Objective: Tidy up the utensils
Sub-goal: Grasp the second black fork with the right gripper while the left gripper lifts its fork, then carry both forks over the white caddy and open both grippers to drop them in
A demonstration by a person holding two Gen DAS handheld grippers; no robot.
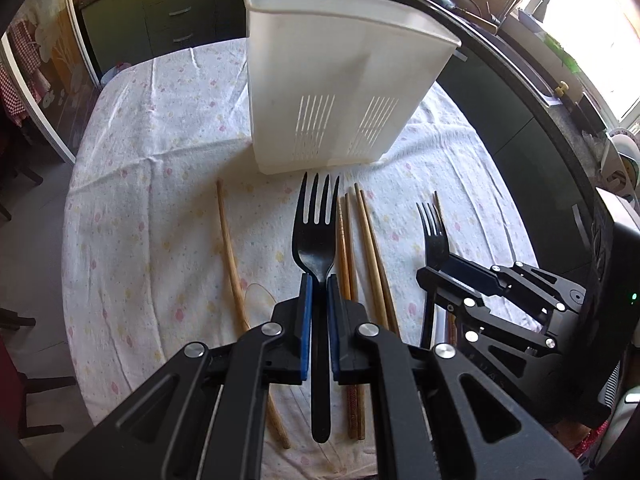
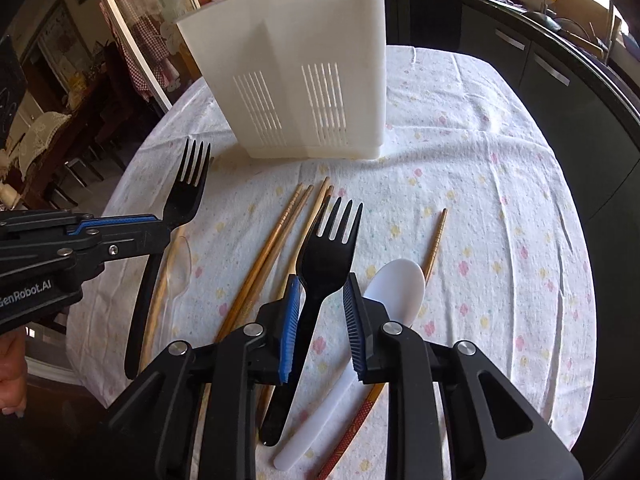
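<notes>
Left gripper (image 1: 319, 280) clamped narrow, right gripper (image 2: 321, 286) jaws parted wider

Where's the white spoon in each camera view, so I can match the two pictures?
Left wrist view: the white spoon is not visible.
Right wrist view: white spoon lies lower centre-right on the tablecloth, partly behind the right gripper.
Shared landmark: the white utensil holder, standing at the top centre of both views.
</notes>
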